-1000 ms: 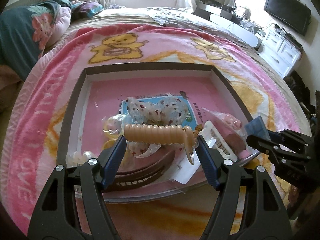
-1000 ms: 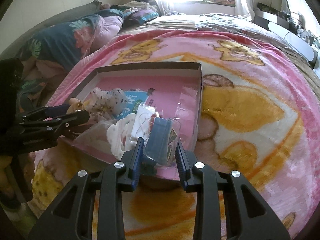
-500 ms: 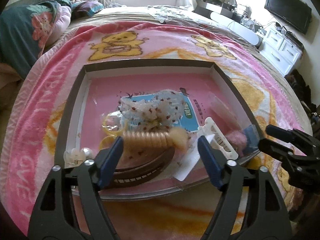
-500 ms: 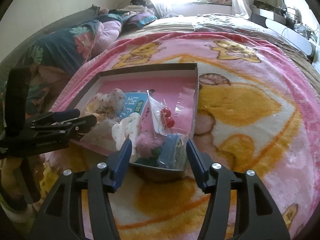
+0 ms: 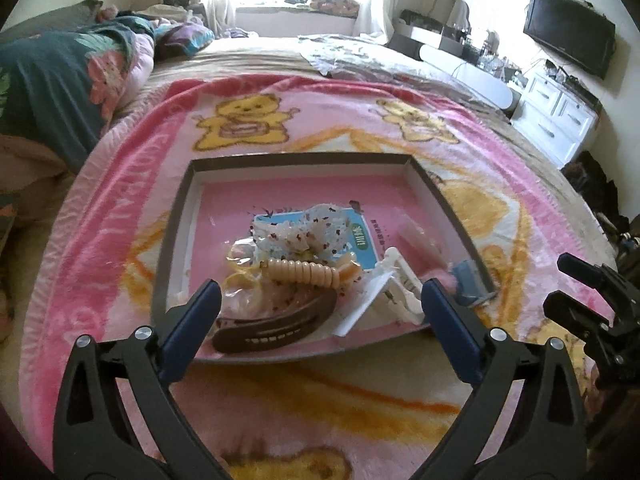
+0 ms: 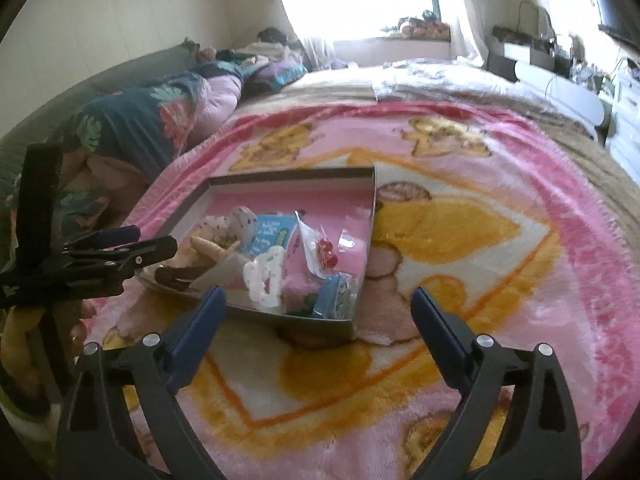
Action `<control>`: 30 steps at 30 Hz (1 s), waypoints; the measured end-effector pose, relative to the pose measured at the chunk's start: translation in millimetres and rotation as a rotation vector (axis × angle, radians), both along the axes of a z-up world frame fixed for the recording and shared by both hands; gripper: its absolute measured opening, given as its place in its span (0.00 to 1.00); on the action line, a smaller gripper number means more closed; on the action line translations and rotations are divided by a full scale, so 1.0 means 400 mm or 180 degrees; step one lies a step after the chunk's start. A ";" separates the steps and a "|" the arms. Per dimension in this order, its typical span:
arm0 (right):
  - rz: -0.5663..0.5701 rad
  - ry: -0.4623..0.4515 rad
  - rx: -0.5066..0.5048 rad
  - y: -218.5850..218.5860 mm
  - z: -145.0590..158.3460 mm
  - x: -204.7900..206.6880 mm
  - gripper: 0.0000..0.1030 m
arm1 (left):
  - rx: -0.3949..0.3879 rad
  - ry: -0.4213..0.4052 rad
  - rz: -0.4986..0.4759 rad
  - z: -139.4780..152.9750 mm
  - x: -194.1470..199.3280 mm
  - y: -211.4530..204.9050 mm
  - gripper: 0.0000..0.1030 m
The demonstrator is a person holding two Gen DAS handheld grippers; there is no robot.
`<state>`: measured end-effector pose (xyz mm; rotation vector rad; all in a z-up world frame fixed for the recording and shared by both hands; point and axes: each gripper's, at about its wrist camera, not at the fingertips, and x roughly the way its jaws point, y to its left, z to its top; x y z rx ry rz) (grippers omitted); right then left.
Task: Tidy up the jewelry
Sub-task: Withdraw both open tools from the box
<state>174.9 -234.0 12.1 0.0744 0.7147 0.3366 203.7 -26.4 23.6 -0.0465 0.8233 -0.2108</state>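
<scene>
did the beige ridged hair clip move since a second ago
Yes. The beige ridged hair clip left the left hand-held gripper, whose jaws have just been opening, and now lies in the box above the brown clip.

Left gripper [image 5: 320,304], seen from its own camera: two black plastic arms with triangular cut-outs ran forward, each carrying two round silver screw heads near the top. Each arm ended in a flat, dark blue finger pad [image 5: 192,328] set on its inner face. Right gripper [image 6: 318,312]: the same build, with black skeletal arms, paired silver screws and blue pads [image 6: 196,330]. Viewed side-on from the other camera, the left gripper [image 6: 154,242] showed a slim black finger, one blue-tipped finger beside it, a small screw, and a tall black upright block behind.
</scene>
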 end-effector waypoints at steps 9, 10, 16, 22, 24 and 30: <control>0.0053 -0.0243 -0.0022 0.013 0.056 -0.093 0.96 | -0.0026 -0.0169 0.0103 0.048 -0.132 0.022 0.91; 0.0056 -0.0266 -0.0021 0.014 0.061 -0.102 0.96 | -0.0023 -0.0181 0.0115 0.051 -0.146 0.024 0.91; 0.0072 -0.0341 -0.0028 0.024 0.083 -0.140 0.96 | -0.0056 -0.0223 0.0143 0.062 -0.210 0.032 0.91; 0.0106 -0.0383 -0.0010 0.037 0.087 -0.185 0.96 | -0.0034 -0.0249 0.0173 0.064 -0.260 0.041 0.91; 0.0103 -0.0410 0.0005 0.040 0.086 -0.203 0.96 | -0.0050 -0.0261 0.0190 0.064 -0.277 0.048 0.91; 0.0073 -0.0527 0.0036 0.044 0.067 -0.255 0.96 | 0.0022 -0.0306 0.0225 0.044 -0.329 0.053 0.91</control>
